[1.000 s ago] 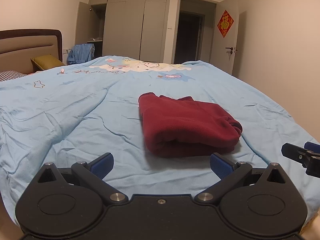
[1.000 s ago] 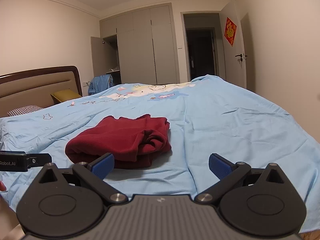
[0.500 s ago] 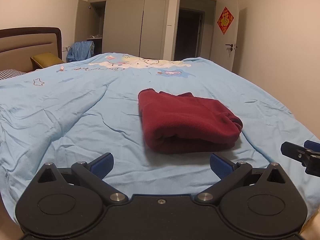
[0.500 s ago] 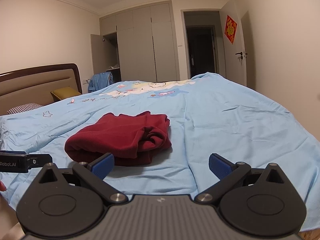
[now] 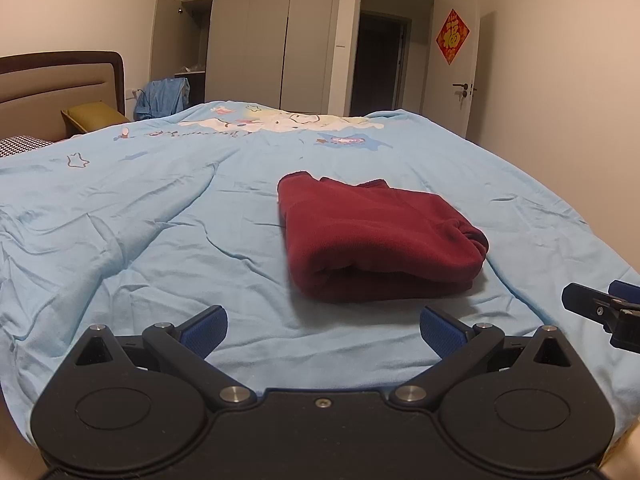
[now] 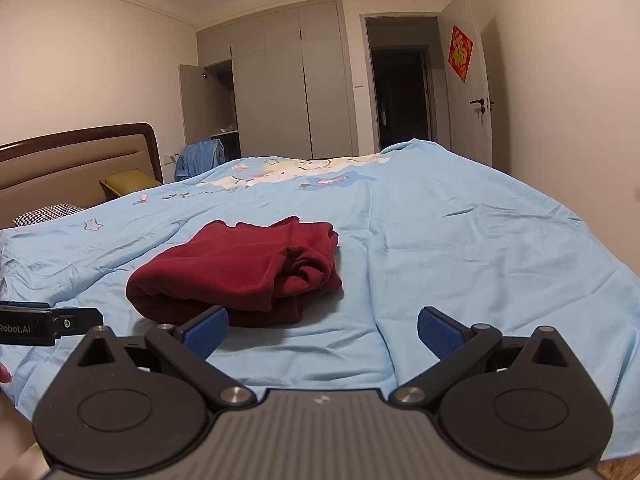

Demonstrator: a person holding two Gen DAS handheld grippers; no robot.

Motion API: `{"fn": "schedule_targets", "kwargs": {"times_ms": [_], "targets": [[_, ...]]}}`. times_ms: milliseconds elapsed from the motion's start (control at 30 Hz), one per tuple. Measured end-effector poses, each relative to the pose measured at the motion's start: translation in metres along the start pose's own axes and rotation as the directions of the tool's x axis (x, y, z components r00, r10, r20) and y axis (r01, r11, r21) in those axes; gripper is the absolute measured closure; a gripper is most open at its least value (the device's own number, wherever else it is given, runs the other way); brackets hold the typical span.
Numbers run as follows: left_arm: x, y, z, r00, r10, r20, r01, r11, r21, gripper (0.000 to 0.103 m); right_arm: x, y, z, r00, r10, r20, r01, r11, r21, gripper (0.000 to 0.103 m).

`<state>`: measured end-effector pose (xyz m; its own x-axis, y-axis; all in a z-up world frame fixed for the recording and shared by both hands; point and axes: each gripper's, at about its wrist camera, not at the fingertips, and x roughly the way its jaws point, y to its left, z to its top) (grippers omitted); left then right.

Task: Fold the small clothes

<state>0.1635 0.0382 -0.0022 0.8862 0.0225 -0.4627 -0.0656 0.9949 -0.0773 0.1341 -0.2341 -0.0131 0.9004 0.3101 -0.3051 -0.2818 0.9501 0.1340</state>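
Left gripper (image 6: 48, 322) side, seen from my right wrist: "Robot.AI", white on black.
Door hanging (image 5: 452, 36): red diamond, gold 福.
Bedcover (image 5: 208, 133) print: a line of lettering, too small to read.
Nothing else readable.

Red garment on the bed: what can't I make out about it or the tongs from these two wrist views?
- Red garment: its type, and its underside, pressed against the blue cover.
- Inner layers: only a bunched end shows in the right view.
- Right tongs: cut off by the left view's edge.
- Left tongs: cut off by the right view's edge.
- Hands: behind the cameras.
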Motion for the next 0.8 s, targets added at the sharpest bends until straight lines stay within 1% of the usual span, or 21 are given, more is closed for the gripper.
{"fn": "schedule_targets", "kwargs": {"times_ms": [300, 467, 600, 800], "targets": [[0.003, 0.001, -0.001, 1.000, -0.002, -0.016, 0.002, 1.000, -0.005, 0.001, 0.001, 0.000, -0.001, 1.000, 0.000, -0.007, 0.000, 1.000, 0.004, 0.000], [0.005, 0.004, 0.000, 1.000, -0.016, -0.023, 0.015, 0.999, -0.035, 0.001, 0.002, 0.000, -0.001, 1.000, 0.002, -0.011, -0.002, 1.000, 0.005, 0.000], [0.008, 0.004, 0.002, 0.999, 0.018, -0.049, -0.021, 0.998, -0.060, 0.001, 0.004, -0.001, -0.001, 1.000, 0.004, -0.019, -0.004, 1.000, 0.008, 0.000], [0.011, 0.003, 0.001, 0.998, 0.014, -0.060, -0.019, 0.997, -0.072, 0.001, 0.009, -0.001, -0.001, 1.000, 0.004, -0.029, -0.004, 1.000, 0.008, 0.000]]}}
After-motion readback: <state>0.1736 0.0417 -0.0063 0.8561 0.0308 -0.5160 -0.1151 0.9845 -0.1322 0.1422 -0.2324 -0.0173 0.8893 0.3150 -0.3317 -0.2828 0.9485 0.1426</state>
